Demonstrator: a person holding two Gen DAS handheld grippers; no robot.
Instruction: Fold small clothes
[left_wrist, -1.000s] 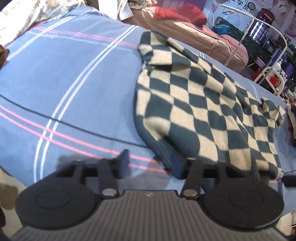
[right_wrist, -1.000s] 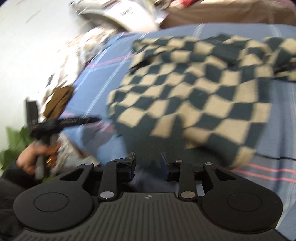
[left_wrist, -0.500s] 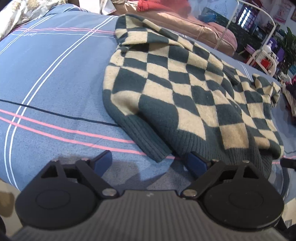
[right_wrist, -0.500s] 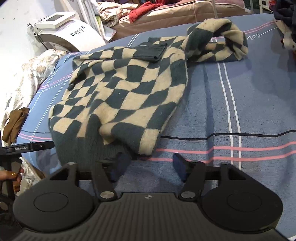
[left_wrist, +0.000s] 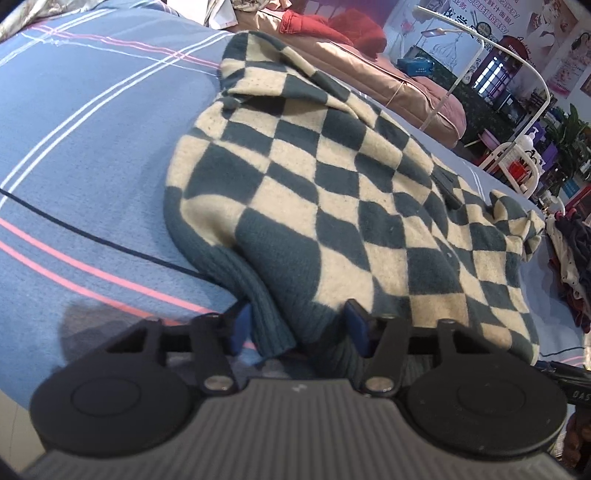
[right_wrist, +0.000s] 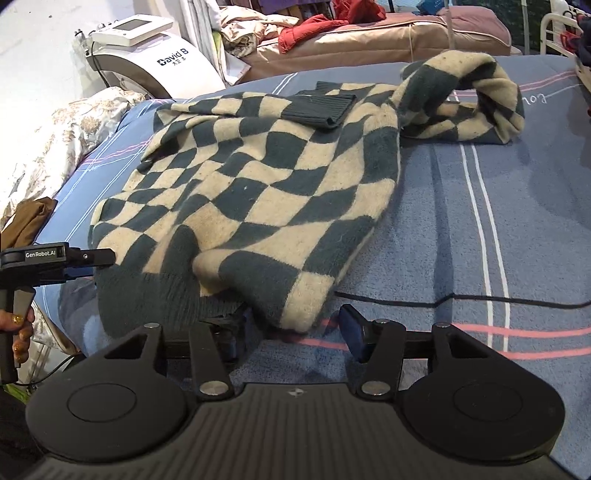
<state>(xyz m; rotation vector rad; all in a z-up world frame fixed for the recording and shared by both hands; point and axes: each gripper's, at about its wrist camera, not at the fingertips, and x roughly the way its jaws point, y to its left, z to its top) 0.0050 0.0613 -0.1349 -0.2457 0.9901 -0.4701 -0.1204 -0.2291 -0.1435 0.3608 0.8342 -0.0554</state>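
Note:
A dark green and cream checkered sweater (left_wrist: 332, 192) lies spread on the blue striped bedspread (left_wrist: 85, 129); it also shows in the right wrist view (right_wrist: 258, 192). My left gripper (left_wrist: 297, 328) is open with the ribbed hem's left corner between its jaws. My right gripper (right_wrist: 291, 330) is open with the hem's right corner between its jaws. One sleeve (right_wrist: 469, 99) lies bunched at the far right. A ribbed cuff (right_wrist: 321, 107) lies folded across the chest. The left gripper's body (right_wrist: 55, 258) shows at the left edge of the right wrist view.
A white machine (right_wrist: 140, 55) and a floral quilt (right_wrist: 44, 147) stand at the bed's left. A brown cloth (right_wrist: 29, 221) lies near the left edge. A pink-brown mattress with red clothes (right_wrist: 369, 33) is behind. A pile of clothes (left_wrist: 569, 266) lies at the right.
Both grippers have moved forward onto the sweater's hem, so its corners now sit between the open jaws. The left gripper's jaws have narrowed; the right gripper's jaws have widened.

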